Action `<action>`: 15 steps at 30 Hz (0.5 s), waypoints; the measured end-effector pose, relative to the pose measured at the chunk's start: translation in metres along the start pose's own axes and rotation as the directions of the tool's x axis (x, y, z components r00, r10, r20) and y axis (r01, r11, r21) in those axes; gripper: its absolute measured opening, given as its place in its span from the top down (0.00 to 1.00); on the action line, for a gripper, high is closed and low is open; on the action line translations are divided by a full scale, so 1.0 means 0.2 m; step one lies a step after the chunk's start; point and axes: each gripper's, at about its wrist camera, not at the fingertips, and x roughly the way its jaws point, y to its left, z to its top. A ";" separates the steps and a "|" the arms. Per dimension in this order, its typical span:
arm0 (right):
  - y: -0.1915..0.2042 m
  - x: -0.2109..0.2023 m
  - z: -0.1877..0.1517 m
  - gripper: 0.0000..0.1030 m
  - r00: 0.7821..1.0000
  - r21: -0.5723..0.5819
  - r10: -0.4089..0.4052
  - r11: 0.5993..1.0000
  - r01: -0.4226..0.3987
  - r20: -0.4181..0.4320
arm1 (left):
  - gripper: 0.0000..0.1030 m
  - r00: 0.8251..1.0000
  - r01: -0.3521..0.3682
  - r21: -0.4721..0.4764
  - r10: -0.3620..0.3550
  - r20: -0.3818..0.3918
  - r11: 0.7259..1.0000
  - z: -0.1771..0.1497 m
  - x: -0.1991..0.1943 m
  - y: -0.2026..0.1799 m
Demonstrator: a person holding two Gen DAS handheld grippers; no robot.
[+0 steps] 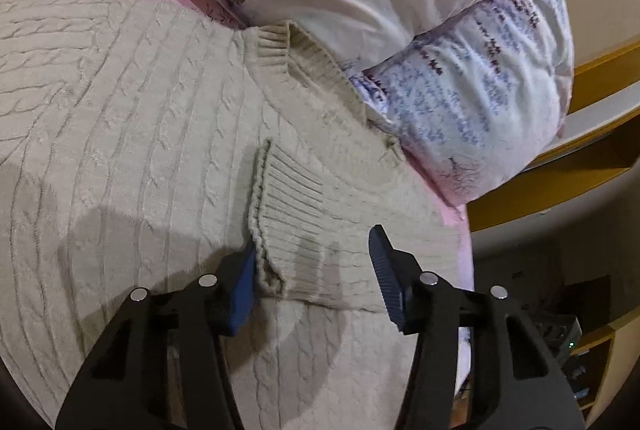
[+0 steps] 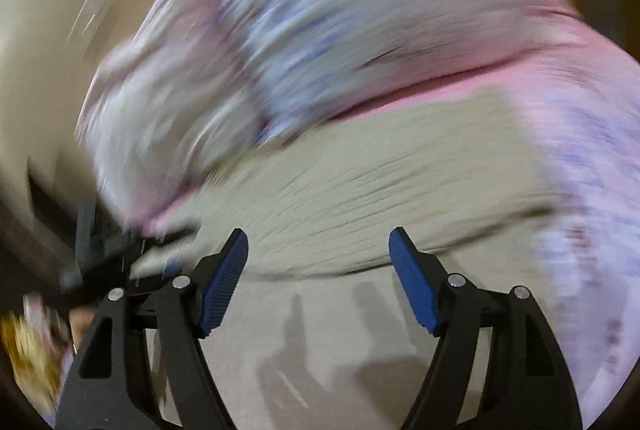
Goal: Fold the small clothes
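The jaws of our left gripper [image 1: 314, 270] stand partly apart, with the ribbed cuff [image 1: 280, 206] of a folded-over sleeve lying between them. Its rolled edge runs beside the left blue pad and may touch it; the right pad stands clear of the knit. We see no clamp on the cloth.

The beige cable-knit sweater [image 1: 120, 118] spreads flat to the left of these jaws and ahead of them. Its ribbed collar [image 1: 276, 42] lies further ahead, against a floral white-and-lilac pillow [image 1: 472, 102]. To the right of the jaws the sweater's edge meets the pink bedsheet [image 1: 454, 218], and just beyond it the bed drops off toward yellow wooden shelving [image 1: 600, 66]. Open room is therefore to the left, over the flat knit.

The jaws of our right gripper [image 2: 318, 278] stand wide apart with nothing between them. This view is heavily motion-blurred. Below and ahead of these jaws lies the same sweater [image 2: 380, 174], with a fold edge crossing just ahead of the fingertips. Beyond it runs a strip of pink sheet, then the floral bedding [image 2: 320, 30]. To the left of these jaws a dark shape shows; we cannot tell what it is.
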 end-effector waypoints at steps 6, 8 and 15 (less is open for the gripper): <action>-0.40 -0.22 0.08 0.41 0.960 0.212 -0.257 0.950 0.230 0.110 | 0.93 1.000 -0.018 0.055 0.018 0.009 0.998 0.02 0.03 -0.01; -0.44 -0.23 0.08 0.41 0.961 0.217 -0.260 0.947 0.236 0.090 | 0.93 0.999 -0.023 0.072 0.022 0.024 0.997 0.03 0.02 -0.03; -0.32 -0.10 0.03 0.50 0.930 -0.003 -0.367 0.930 0.367 0.013 | 0.94 0.988 -0.051 0.096 0.036 0.150 0.994 0.11 -0.16 0.00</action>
